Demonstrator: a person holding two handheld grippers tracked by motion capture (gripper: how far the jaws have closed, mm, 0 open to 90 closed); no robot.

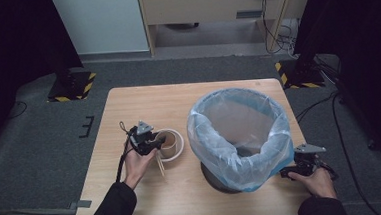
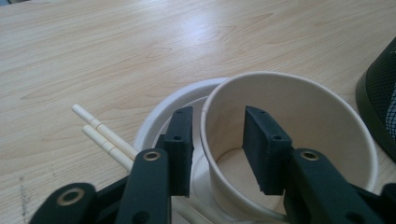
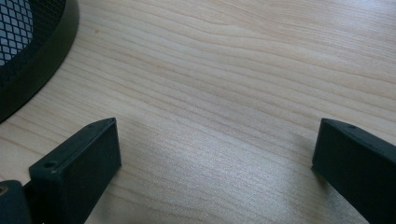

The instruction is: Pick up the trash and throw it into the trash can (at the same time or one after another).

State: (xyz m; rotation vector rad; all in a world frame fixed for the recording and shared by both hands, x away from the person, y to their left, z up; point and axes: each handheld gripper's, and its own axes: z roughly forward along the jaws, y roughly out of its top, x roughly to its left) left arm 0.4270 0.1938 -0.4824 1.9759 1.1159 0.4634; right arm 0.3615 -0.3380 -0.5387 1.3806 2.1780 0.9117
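A tan paper cup (image 1: 168, 140) (image 2: 299, 105) stands inside a shallow white lid or bowl (image 1: 179, 149) (image 2: 161, 114) left of the table's middle. Two pale chopsticks (image 1: 160, 165) (image 2: 100, 135) lie against the lid's near left side. My left gripper (image 1: 153, 143) (image 2: 219, 116) straddles the cup's near wall, one jaw outside and one inside. A gap shows between the inner pad and the wall, so the gripper is open. My right gripper (image 1: 288, 172) (image 3: 215, 130) rests low over bare wood at the table's right front, jaws wide open with nothing between them.
A black mesh bin lined with a pale blue bag (image 1: 238, 134) stands right of the cup; its dark base (image 2: 380, 102) (image 3: 32, 56) is close to both grippers. The wooden table (image 1: 143, 100) has free room at its back and front left.
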